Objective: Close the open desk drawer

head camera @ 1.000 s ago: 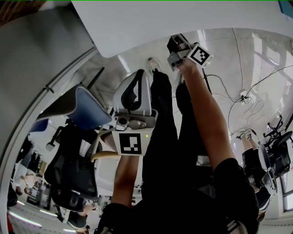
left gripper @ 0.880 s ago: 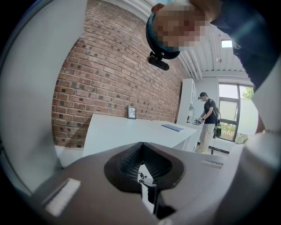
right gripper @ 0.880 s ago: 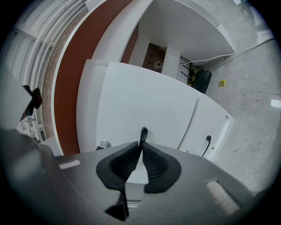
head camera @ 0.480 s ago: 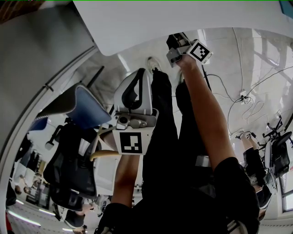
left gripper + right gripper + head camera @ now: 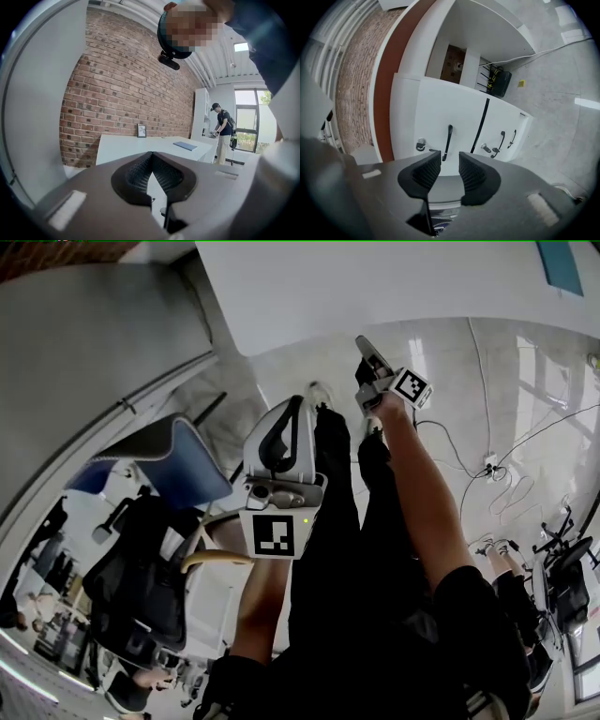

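Observation:
The white drawer unit (image 5: 436, 117) under the desk fills the middle of the right gripper view. Its nearest front carries a black handle (image 5: 448, 140) and a round lock (image 5: 421, 142). A dark gap (image 5: 482, 123) separates it from a second front with two more handles (image 5: 501, 139). My right gripper (image 5: 450, 157) points at the handle, apart from it; its jaws have just been opening and nothing is between them. In the head view this right gripper (image 5: 364, 343) sits just below the white desk top (image 5: 394, 287). My left gripper (image 5: 298, 404) is shut and empty, its left gripper (image 5: 153, 155) view facing a brick wall.
A blue-backed office chair (image 5: 169, 460) and a black chair (image 5: 141, 568) stand at the left. Cables (image 5: 497, 465) trail over the pale floor at the right. In the left gripper view a person (image 5: 225, 136) stands at a far counter beyond a white table (image 5: 154, 145).
The right gripper has come back from under the desk edge and its jaws have parted. The left gripper has risen a little, still shut.

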